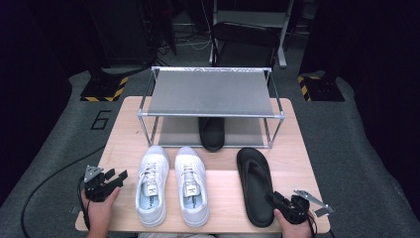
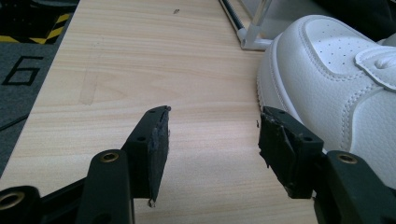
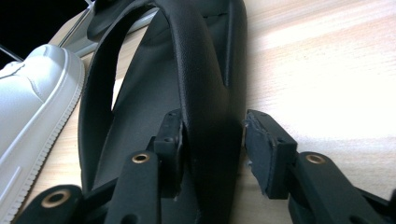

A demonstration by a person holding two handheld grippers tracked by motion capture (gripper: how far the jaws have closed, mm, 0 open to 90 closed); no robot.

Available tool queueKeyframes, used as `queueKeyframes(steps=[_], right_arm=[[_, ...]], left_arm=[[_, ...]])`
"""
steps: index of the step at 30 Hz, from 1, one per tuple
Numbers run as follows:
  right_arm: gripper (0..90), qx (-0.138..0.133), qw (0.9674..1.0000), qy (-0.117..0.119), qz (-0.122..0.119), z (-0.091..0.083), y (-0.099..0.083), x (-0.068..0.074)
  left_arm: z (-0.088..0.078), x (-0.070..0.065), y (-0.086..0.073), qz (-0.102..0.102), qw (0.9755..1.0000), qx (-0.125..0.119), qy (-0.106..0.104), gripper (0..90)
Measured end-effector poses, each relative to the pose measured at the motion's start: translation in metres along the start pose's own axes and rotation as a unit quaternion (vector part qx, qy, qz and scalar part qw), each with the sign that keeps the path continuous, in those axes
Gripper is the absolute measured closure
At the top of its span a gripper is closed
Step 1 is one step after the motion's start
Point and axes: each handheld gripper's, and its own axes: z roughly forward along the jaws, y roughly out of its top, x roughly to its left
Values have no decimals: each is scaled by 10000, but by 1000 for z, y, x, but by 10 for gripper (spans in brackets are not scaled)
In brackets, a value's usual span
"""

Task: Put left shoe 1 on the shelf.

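right tongs (image 3: 212,142) straddle the black sandal's (image 3: 205,93) side strap, one pad touching but not clamped, while left tongs (image 2: 212,140) sit released beside the white sneaker (image 2: 336,79) on the tabletop (image 2: 140,60).

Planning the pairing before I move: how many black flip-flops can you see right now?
2. One black flip-flop lies on the table right of the white sneakers, its edge between the right gripper jaws. The other flip-flop sits on the rack's lower shelf. More could be hidden.

Sandal (image 1: 256,185) right of sneakers (image 1: 172,186), rack (image 1: 210,92) behind
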Motion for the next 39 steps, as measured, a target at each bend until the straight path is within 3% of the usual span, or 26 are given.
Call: queueKeyframes(steps=[15,26,27,32,34,39], right_arm=[[578,68,9986,280,454,2,-1,-6],[596,131,9986,271,427,2,1,-8],[599,170,9981,299,517,2,2,-7],[626,140,9982,271,519,0,3,-9],[632,129,9971,301,690,-1,3,-9],[635,94,9972,275,684,-2,2,-8]], left_arm=[[0,0,0,-31,10000,-63,35,429],[1,0,0,-1,9999,-99,42,429],[0,1,1,2,10000,-79,24,429],[-1,1,1,2,10000,-54,12,429],[-1,1,1,3,10000,-8,3,429],[-1,1,1,1,10000,-11,2,429]])
